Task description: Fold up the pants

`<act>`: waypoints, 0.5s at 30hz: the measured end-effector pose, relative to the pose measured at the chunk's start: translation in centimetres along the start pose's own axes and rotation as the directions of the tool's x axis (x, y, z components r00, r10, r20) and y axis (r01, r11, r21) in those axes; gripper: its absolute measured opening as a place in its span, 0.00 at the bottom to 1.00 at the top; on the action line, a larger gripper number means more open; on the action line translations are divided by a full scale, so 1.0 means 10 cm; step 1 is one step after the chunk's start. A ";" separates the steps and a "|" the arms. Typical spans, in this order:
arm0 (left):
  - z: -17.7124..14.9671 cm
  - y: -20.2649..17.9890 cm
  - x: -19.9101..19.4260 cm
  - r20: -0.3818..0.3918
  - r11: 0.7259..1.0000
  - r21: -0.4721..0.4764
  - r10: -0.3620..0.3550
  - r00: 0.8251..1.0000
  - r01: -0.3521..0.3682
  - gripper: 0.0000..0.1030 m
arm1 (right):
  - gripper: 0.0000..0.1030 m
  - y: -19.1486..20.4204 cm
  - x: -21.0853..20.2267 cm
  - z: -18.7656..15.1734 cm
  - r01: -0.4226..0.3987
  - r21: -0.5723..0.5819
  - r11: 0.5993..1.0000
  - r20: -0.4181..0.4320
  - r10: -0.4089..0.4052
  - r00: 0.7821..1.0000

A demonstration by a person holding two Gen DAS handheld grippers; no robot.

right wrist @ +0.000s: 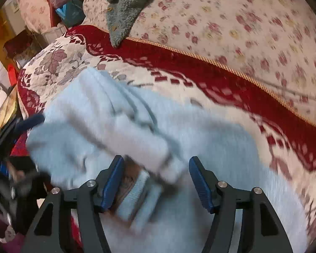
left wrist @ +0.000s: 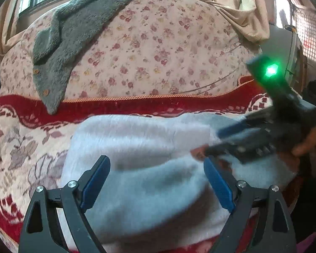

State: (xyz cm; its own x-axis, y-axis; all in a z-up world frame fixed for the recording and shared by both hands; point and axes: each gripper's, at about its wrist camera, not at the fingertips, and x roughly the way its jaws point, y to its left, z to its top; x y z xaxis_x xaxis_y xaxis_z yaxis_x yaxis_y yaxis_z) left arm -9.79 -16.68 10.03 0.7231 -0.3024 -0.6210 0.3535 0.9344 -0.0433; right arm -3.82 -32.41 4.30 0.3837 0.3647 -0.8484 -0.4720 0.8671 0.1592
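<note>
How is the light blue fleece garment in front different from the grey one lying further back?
The light blue fleece pants are pale and lie bunched on the red patterned blanket, between the open left gripper fingers. The grey fleece garment is dark, has small buttons, and is draped over the floral quilt, its tip reaching the blanket; no gripper is near it. Both look soft and fluffy.

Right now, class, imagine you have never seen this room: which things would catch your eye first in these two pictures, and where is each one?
First, the pale blue pants bunched on the red patterned blanket, filling the foreground. Next, the green light on the right hand-held gripper, at the right edge of the left view. Then the grey fleece garment draped over the floral quilt behind.
</note>
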 end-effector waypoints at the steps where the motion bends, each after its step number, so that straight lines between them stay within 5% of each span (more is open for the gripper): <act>1: 0.01 -0.02 0.04 -0.009 1.000 0.003 -0.011 1.000 0.012 0.87 | 0.68 -0.05 -0.05 -0.08 0.020 0.011 1.000 0.004 -0.020 1.000; 6: -0.14 -0.18 0.43 -0.156 0.996 -0.007 -0.094 0.983 0.094 0.87 | 0.69 -0.22 -0.39 -0.39 0.032 0.072 0.997 0.028 -0.034 0.999; 9: -0.21 -0.29 0.42 -0.128 0.998 0.044 -0.037 0.991 0.043 0.87 | 0.77 -0.30 -0.74 -0.69 -0.040 0.137 0.990 0.101 0.027 0.995; 15: -0.02 -0.44 0.19 -0.053 0.996 0.042 -0.080 0.995 0.082 0.87 | 0.85 -0.35 -1.04 -1.43 -0.190 0.298 0.936 0.159 0.147 0.976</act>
State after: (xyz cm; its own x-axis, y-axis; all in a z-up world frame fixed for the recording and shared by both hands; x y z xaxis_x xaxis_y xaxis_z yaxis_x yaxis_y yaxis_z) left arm -10.11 -21.35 8.93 0.6602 -0.3658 -0.6560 0.4362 0.8977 -0.0615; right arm -17.50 -44.10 5.39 0.4317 0.5378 -0.7242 -0.2779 0.8431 0.4604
